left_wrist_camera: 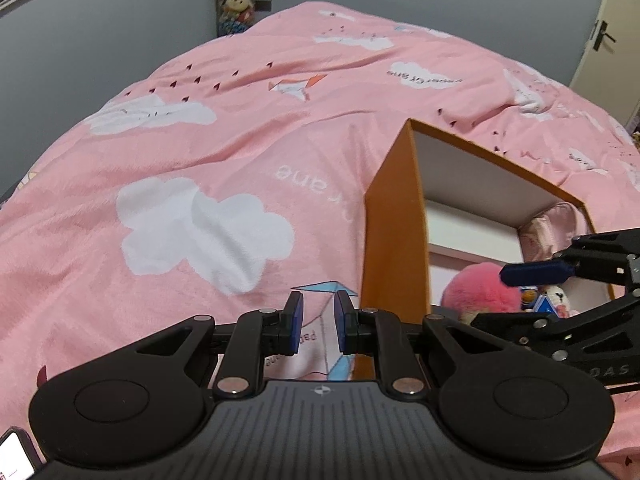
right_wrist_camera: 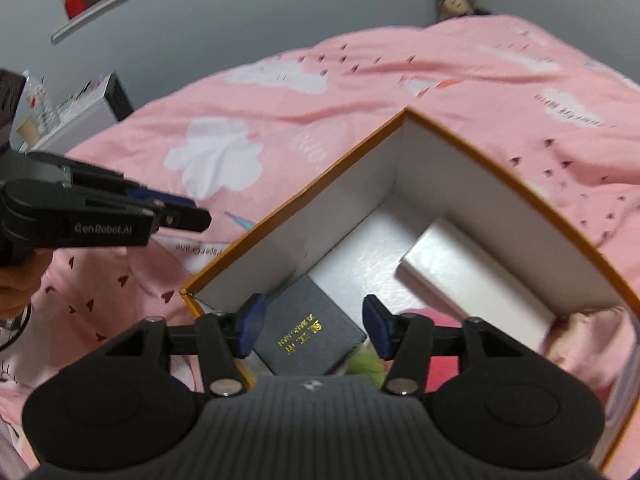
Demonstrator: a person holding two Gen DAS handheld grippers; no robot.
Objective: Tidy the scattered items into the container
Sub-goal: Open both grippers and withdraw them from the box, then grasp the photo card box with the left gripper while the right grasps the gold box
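An orange box with white inner walls stands on the pink bed; it also shows in the left wrist view. Inside lie a grey book with gold lettering, a white flat box, a pink fluffy toy, a green fluffy item and pink cloth. My right gripper is open and empty above the box's inside. My left gripper hangs over the quilt left of the box, its jaws a narrow gap apart, holding nothing.
The pink cloud-print quilt covers the bed. A grey wall stands behind, with stuffed toys hung in a column. A door is at right. A white shelf with small items stands left of the bed.
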